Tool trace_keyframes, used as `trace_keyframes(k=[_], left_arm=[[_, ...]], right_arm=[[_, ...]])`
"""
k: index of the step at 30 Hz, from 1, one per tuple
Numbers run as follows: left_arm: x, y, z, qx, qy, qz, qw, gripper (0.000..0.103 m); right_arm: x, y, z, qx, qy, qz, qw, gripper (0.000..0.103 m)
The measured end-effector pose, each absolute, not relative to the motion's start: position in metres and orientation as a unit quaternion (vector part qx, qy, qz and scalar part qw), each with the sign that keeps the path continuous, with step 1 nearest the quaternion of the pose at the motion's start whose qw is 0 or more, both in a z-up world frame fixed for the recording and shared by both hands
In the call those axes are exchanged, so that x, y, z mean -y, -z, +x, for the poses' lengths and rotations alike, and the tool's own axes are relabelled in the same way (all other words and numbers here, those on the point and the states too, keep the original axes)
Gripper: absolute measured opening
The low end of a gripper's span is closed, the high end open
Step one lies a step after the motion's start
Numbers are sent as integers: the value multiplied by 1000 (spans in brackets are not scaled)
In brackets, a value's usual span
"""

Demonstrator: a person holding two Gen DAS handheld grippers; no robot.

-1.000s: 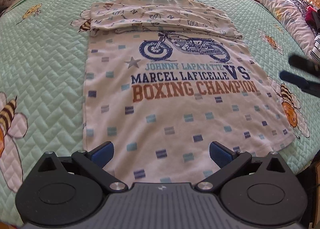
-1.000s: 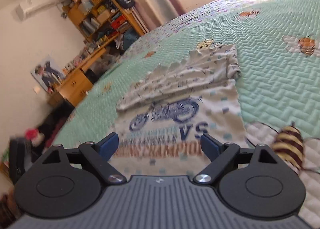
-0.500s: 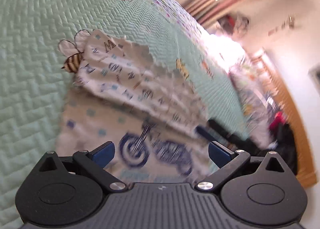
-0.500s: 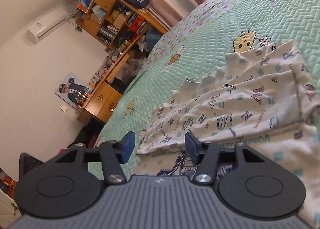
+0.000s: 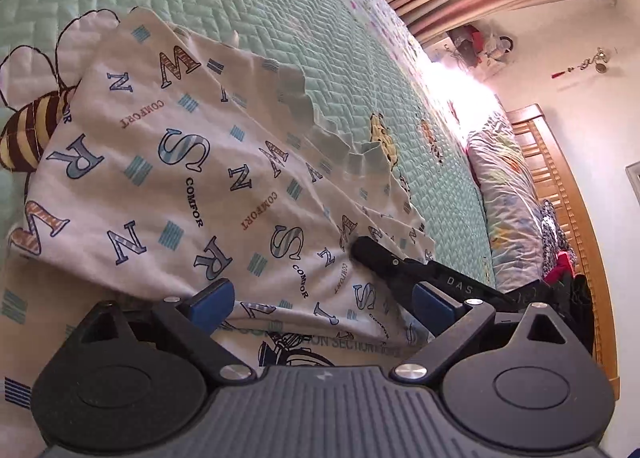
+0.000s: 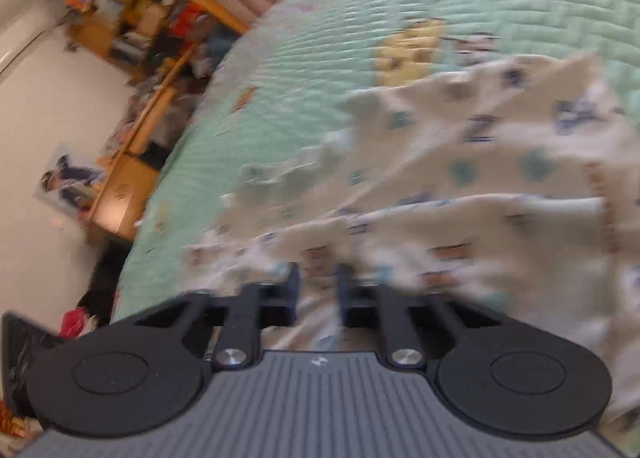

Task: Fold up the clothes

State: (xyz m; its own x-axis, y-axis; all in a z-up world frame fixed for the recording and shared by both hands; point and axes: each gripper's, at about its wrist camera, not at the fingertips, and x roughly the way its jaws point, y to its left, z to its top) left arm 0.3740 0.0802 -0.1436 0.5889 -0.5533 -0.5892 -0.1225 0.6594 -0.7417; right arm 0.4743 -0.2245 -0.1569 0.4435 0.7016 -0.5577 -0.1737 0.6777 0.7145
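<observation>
A white garment printed with letters (image 5: pixel 180 178) lies folded across the top of a white T-shirt with a motorcycle print (image 5: pixel 288 350), on a green quilt. My left gripper (image 5: pixel 322 298) is open, its blue pads (image 5: pixel 210 298) wide apart over the garment's near fold, with nothing pressed between them. From the right, my right gripper (image 5: pixel 362 248) reaches in with its black tips on the same garment. The right wrist view is blurred. There the right gripper (image 6: pixel 319 290) is closing to its tightest, and the letter-print garment (image 6: pixel 480 178) is pinched between the fingers.
The green quilt with bee pictures (image 5: pixel 280 18) spreads far around the clothes. A pillow (image 5: pixel 508 186) and a wooden headboard (image 5: pixel 560 186) lie at the right. Past the bed's other side stand a cluttered wooden shelf and desk (image 6: pixel 132 18).
Both grippers came forward and down to the letter-print garment, which now fills the views. The right jaws went from wide apart to shut on the cloth. The left view rolled.
</observation>
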Motion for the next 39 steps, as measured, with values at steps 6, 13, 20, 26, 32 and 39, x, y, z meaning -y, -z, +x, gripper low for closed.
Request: trace_keyframes(k=[6, 13, 20, 26, 32, 39], left_arm=[[-68, 141, 376, -437, 133, -352, 817, 97], [-60, 138, 371, -441, 133, -307, 833, 97], [-58, 137, 367, -439, 136, -290, 839, 97], [-58, 136, 367, -443, 137, -285, 839, 98], [-46, 134, 366, -447, 125, -256, 848, 99], [-35, 130, 366, -465, 110, -226, 849, 102]], right_arm=[[215, 129, 465, -405, -304, 291, 812, 9], [172, 149, 492, -445, -320, 208, 810, 0], [192, 127, 487, -405, -360, 227, 809, 16], [210, 129, 488, -394, -259, 182, 863, 13], [246, 133, 477, -411, -304, 246, 824, 39], [288, 117, 455, -341, -240, 238, 877, 18]])
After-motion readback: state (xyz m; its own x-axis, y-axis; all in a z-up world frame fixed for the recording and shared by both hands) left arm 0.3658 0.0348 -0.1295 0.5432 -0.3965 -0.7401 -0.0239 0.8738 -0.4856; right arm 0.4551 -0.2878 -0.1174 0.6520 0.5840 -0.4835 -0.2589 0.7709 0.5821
